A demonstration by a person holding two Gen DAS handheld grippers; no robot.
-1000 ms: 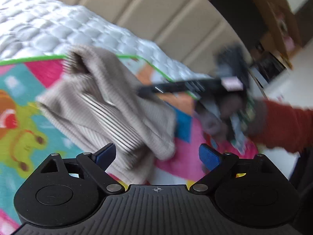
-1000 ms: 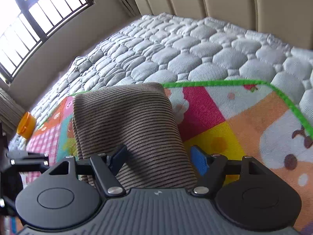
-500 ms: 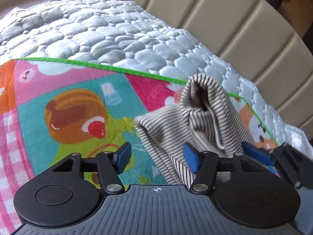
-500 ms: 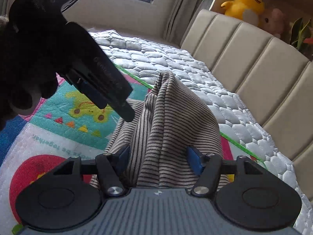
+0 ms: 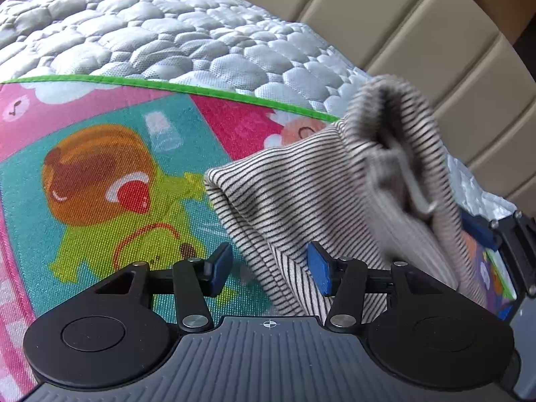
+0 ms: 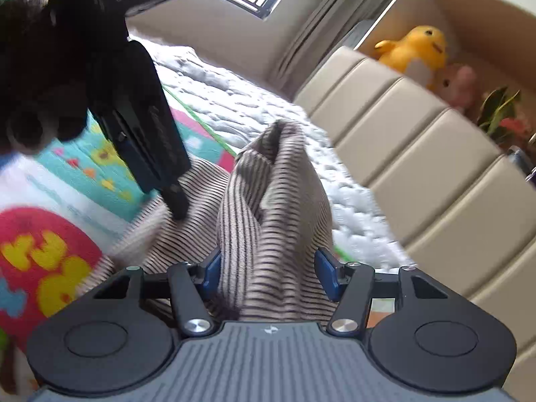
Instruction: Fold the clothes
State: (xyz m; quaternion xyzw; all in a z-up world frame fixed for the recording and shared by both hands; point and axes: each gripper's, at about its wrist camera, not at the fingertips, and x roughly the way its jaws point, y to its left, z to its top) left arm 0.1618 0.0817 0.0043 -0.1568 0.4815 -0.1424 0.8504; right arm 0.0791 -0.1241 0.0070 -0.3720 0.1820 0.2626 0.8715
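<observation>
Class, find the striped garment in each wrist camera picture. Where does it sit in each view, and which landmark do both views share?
Left wrist view: the striped garment fills the right half, bunched up, reaching down between the left gripper pads.
Right wrist view: the striped garment stands in the centre, rising from between the right gripper pads.
Shared landmark: the colourful play mat with its green edge, under the garment.

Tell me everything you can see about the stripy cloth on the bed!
The stripy cloth is soft, ribbed knit, beige with thin dark stripes. It lies bunched on the colourful cartoon mat, one part pulled up into a rumpled peak. The right gripper has a thick fold between its blue pads, which have just been closing. The left gripper has also been closing over the cloth's edge; its left pad stands clear.
</observation>
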